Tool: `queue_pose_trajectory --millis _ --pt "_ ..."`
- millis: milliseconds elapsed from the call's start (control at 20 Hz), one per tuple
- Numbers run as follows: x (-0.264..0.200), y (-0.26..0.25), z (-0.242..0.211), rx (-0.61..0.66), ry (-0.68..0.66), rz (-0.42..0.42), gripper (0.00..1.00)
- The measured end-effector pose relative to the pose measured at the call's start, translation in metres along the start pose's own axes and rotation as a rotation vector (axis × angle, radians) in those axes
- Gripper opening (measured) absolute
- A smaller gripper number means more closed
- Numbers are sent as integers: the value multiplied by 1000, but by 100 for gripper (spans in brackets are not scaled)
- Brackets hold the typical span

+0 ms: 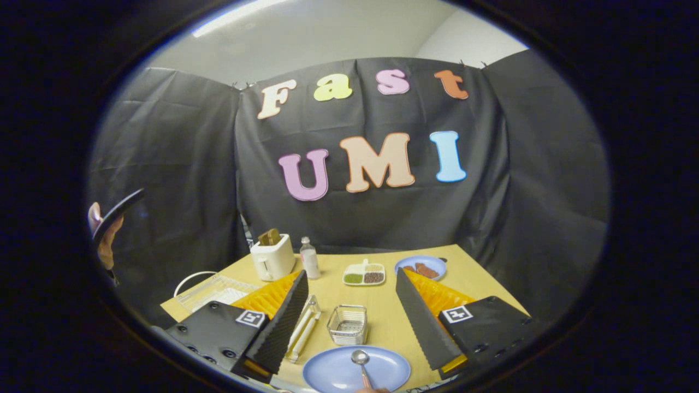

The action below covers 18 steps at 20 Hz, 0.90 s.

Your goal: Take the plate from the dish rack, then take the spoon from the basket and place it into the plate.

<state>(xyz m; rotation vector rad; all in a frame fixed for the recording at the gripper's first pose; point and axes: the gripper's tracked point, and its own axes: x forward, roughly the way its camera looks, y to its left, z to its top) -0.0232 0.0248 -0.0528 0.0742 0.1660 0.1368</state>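
Note:
A light blue plate point(333, 374) lies flat on the wooden table point(382, 322), low between my two fingers. A spoon point(360, 363) rests in the plate, bowl pointing away from me. Just beyond the plate stands a small wire basket point(348, 325). A wire dish rack point(215, 289) sits beyond my left finger, at the table's left edge. My gripper point(349, 311) is open and raised above the table, with nothing held between its fingers.
A white toaster point(273, 256) with toast and a small bottle point(310, 257) stand at the back left. A divided dish point(364, 274) and a blue plate with food point(421, 267) sit at the back. A slim holder point(306, 327) lies left of the basket. A person's hand holds a dark object point(112, 218) at far left.

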Motion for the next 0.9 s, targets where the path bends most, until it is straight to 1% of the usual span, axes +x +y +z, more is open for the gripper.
queue_pose_trajectory --millis 150,250,550,900 --pt "-3 11 21 -1 -55 -3 100" --pt "-1 19 26 -8 -74 2 100" --pt "3 33 28 -8 -83 13 100" --pt "5 28 28 -16 -70 -4 100"
